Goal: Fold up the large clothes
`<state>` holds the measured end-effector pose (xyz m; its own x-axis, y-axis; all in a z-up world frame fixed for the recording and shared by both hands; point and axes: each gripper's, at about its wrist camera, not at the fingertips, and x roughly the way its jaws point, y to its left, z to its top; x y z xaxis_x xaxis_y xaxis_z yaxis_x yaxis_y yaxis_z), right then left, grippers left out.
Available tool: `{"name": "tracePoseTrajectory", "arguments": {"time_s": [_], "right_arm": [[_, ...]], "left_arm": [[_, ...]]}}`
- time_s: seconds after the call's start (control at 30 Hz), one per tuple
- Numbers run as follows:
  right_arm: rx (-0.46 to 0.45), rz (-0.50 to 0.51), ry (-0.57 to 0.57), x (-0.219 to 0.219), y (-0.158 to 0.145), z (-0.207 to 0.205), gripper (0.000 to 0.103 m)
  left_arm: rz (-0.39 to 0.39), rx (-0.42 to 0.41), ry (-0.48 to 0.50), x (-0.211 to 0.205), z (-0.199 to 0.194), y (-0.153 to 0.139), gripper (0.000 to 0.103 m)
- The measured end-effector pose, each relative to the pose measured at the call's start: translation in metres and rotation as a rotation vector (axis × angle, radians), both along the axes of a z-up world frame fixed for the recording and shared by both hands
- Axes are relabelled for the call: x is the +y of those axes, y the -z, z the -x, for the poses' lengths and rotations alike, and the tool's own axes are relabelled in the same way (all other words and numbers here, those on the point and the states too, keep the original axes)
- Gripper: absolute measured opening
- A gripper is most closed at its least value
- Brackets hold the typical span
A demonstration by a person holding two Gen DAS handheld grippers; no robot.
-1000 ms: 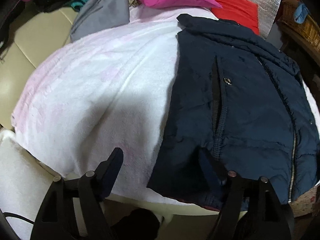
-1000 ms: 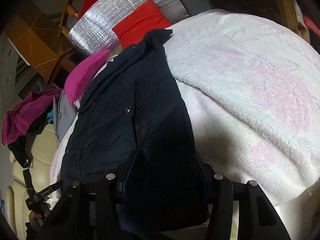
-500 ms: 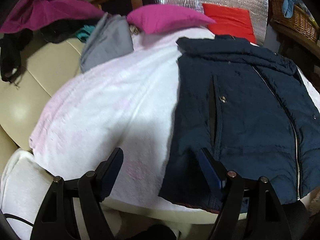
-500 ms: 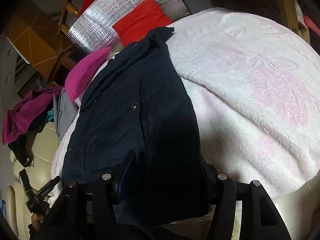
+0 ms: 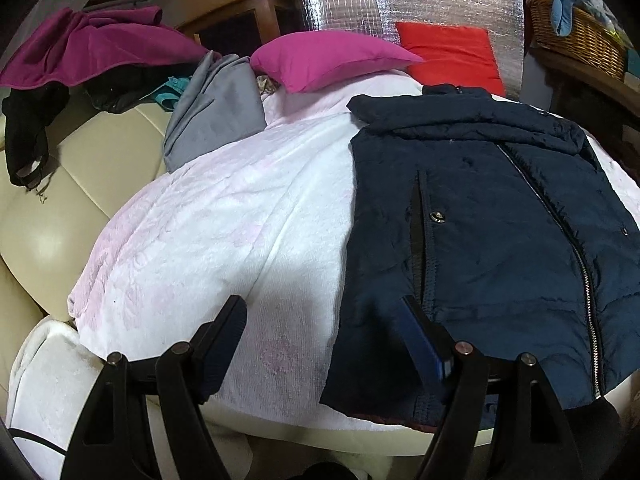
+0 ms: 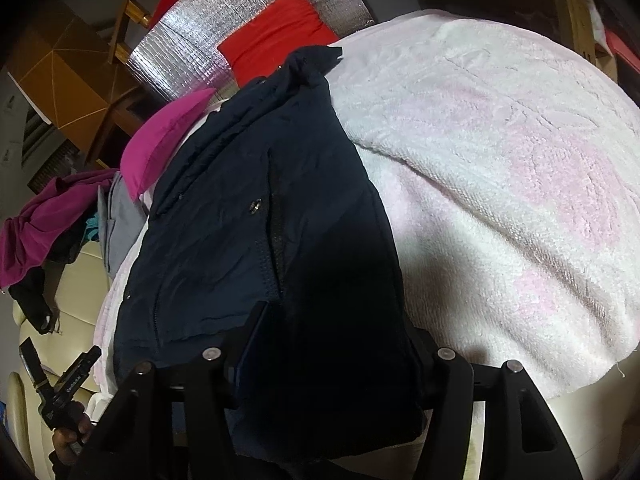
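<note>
Navy jacket (image 5: 492, 240) is lying flat along the blanket's (image 5: 208, 240) near edge. Right gripper (image 6: 332, 336) jaws, just widening, are straddling its hem without pinching; left gripper (image 5: 324, 320), wide and empty, is hanging beside it, having risen clear. Next fold seems pending.

A white and pale pink fleecy blanket (image 5: 224, 216) covers a cream leather sofa (image 5: 44, 208). At its far end lie a magenta cushion (image 5: 328, 60), a grey folded garment (image 5: 216, 108) and a red cushion (image 5: 452, 50) against a silver foil panel (image 5: 400, 0). A purple cloth (image 5: 88, 48) is draped over the sofa's back, and a wicker basket (image 5: 576, 36) stands at the far right.
</note>
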<state>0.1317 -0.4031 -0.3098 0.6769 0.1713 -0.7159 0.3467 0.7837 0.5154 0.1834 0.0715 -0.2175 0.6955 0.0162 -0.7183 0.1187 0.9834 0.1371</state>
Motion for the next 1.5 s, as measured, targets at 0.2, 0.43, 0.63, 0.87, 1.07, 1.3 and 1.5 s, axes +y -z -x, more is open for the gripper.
{"name": "tracePoseTrajectory", "arguments": {"time_s": [0.2,0.43,0.63,0.87,1.07,1.3,1.5], "right_arm": [[-0.006,-0.011,0.005,0.0,0.001,0.001,0.064],[-0.016,-0.023,-0.001,0.0,0.003,0.003,0.071],[-0.021,-0.022,-0.015,0.002,0.004,0.004,0.075],[-0.046,0.012,-0.015,0.004,-0.002,0.013,0.038],[-0.05,-0.082,0.011,-0.007,0.003,0.017,0.043],[-0.041,-0.075,-0.011,0.005,0.006,0.009,0.072],[-0.074,-0.012,-0.05,0.012,-0.007,0.011,0.021]], "left_arm": [[0.009,0.036,0.015,-0.001,-0.002,0.004,0.078],[0.248,0.328,0.061,0.01,-0.022,0.035,0.079],[0.381,0.365,0.08,0.018,-0.023,0.04,0.069],[0.394,0.306,0.136,0.016,-0.016,0.033,0.034],[0.397,0.369,0.096,0.016,-0.021,0.043,0.058],[0.469,0.374,0.139,0.02,-0.023,0.044,0.032],[0.449,0.344,0.17,0.012,-0.022,0.039,0.026]]}}
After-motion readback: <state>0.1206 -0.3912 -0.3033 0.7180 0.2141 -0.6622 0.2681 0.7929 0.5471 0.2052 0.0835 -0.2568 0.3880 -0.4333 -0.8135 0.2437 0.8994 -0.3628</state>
